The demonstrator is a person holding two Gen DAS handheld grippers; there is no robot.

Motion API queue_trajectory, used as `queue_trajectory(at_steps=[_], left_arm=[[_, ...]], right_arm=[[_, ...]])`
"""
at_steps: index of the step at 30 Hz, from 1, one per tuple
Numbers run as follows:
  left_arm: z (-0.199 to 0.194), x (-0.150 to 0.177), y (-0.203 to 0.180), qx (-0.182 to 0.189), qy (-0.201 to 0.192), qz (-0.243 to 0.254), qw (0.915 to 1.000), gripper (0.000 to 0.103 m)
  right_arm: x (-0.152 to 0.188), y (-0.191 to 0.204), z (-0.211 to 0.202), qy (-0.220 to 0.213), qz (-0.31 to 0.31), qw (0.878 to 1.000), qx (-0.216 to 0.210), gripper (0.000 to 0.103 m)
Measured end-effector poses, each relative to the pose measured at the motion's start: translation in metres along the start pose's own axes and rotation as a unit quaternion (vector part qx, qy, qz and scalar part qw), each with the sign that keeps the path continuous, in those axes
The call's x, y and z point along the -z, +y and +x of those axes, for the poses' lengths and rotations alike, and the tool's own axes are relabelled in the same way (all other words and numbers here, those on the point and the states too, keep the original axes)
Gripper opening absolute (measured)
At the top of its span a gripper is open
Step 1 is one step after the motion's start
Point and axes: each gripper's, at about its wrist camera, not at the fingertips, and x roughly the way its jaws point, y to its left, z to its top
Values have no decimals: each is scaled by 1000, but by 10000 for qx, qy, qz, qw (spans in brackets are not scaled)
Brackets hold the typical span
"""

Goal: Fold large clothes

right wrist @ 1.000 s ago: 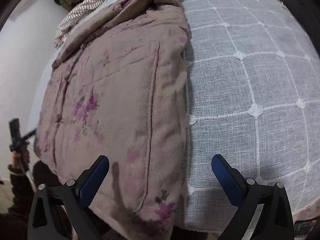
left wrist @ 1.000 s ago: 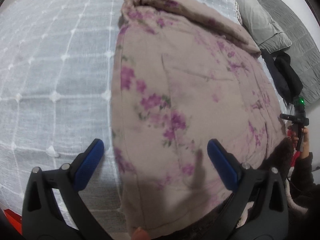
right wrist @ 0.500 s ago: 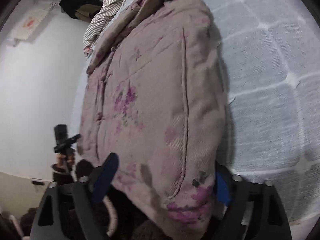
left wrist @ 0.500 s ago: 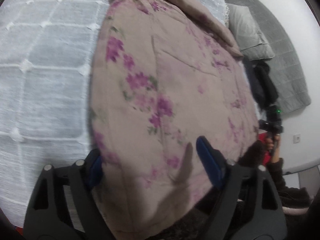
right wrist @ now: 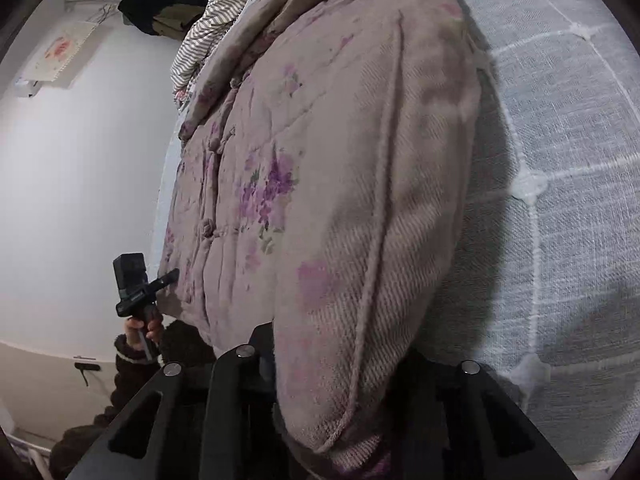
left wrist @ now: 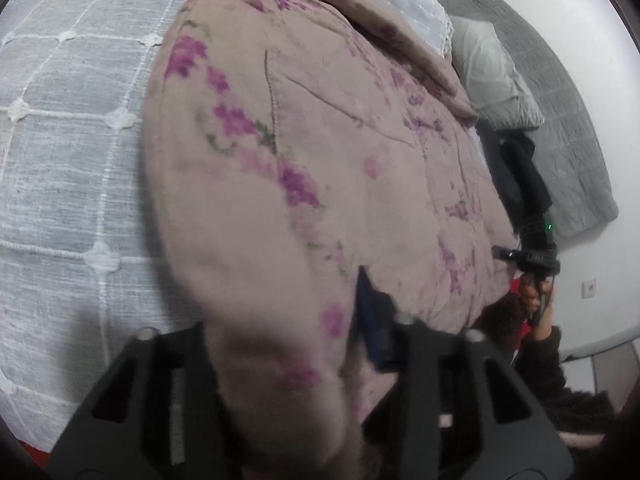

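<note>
At near hem of jacket point(left wrist: 320, 160) on bed point(left wrist: 60, 160): left gripper point(left wrist: 280, 352), right gripper point(right wrist: 340, 380) just closing, pinching corners; best lifting both evenly, keeping hem taut.

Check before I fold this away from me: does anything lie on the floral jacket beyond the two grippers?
Nothing visible does. Both the left gripper and right gripper have just closed on the floral jacket; its top is bare. Black clothing lies beside it.
</note>
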Motion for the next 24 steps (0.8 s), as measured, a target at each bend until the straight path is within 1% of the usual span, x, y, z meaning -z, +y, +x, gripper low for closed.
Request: queue_trajectory(at_steps=[2,5,8,12,15,18,22,24], left_arm=[[-5,-1,-6,-41,-140,-9,9999,28],[-19,-4,-25,75,-478,168,9987,25],[-40,-10,-50,296,-886,371,9949,23],[-69,-19,-81,594,-1430,623,9860,21],[-89,-24,-99,806,-1773,751,9780,20],[-109,-22,-114,1047,-2089,908,9681,19],[-130,-10,-130,1226,-2339,1145,9577,18],[-143,-4,-137,1303,-2451,1237,9527,18]], right_arm=[[-3,13,2,-169,-107,9998,-11,23],[-6,31,-8,-510,-289,9981,-205,21],[-11,49,-27,-918,-453,9937,-467,19],[-17,77,-53,-1469,-766,9827,-826,18],[-20,96,-69,-1770,-1007,9743,-966,18],[-17,103,-88,-2038,-1102,9659,-1153,18],[-11,104,-111,-2327,-1073,9554,-1471,18],[-3,107,-125,-2469,-1116,9494,-1588,18]])
